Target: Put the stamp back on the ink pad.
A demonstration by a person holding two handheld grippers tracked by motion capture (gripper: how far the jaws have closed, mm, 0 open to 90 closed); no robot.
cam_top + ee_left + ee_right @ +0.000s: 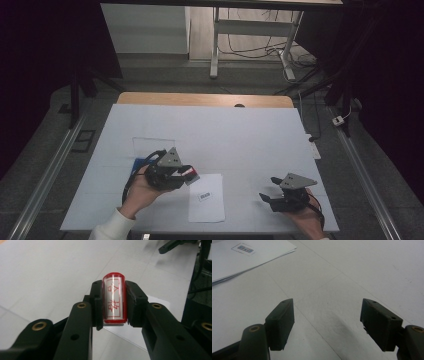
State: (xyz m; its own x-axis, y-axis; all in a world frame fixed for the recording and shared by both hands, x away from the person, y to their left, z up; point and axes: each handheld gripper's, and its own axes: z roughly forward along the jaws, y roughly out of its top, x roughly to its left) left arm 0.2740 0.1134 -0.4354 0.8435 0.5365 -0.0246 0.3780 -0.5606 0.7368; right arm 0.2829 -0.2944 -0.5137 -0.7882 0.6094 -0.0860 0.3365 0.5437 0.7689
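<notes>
Stamp (113, 298), red and clear, pinched upright between the left gripper (186, 173) pads, just above and beside the paper (206, 197) edge; lower squarely onto the sheet, pressing evenly without tilt; right gripper (327, 322) spread, idle nearby.
</notes>
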